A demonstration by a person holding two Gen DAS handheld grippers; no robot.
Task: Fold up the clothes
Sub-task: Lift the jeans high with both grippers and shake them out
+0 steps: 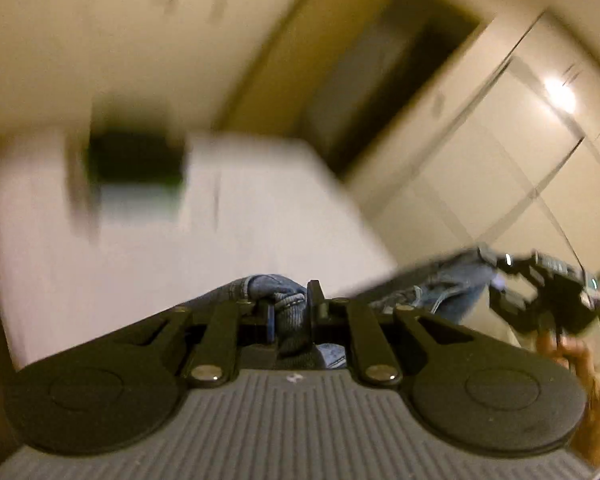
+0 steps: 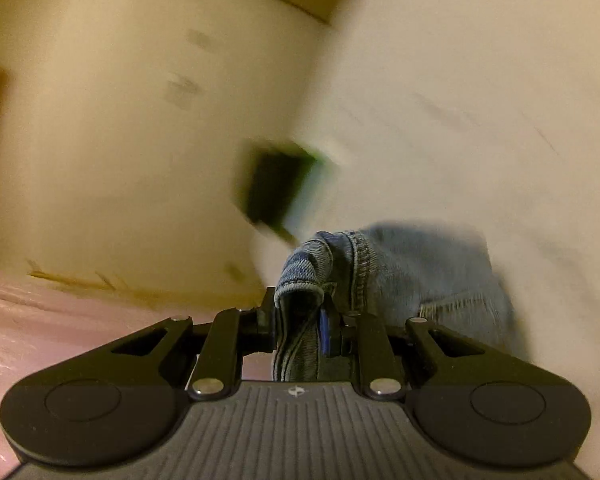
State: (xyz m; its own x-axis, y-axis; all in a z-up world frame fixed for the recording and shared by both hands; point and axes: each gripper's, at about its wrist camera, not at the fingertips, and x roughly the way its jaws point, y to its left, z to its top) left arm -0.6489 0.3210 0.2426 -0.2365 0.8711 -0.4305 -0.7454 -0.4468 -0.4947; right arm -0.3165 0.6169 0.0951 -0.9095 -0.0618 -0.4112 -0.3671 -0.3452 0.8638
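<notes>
Both views are smeared by motion blur, so much of the room is hard to read. A large white surface (image 1: 140, 248), perhaps a bed or table, fills the left wrist view, with cream walls and pale cupboard doors (image 1: 520, 152) behind. On the white surface sits a dark block with a green edge (image 1: 136, 164), too blurred to identify. A pair of blue jeans (image 2: 420, 272) hangs stretched between the two tools, most of it hidden below the frames. The left gripper (image 1: 292, 312) is clamped on a bunched denim edge. The right gripper (image 2: 300, 320) pinches a folded denim hem; its holder's hand (image 1: 580, 360) is cut off at the frame edge.
</notes>
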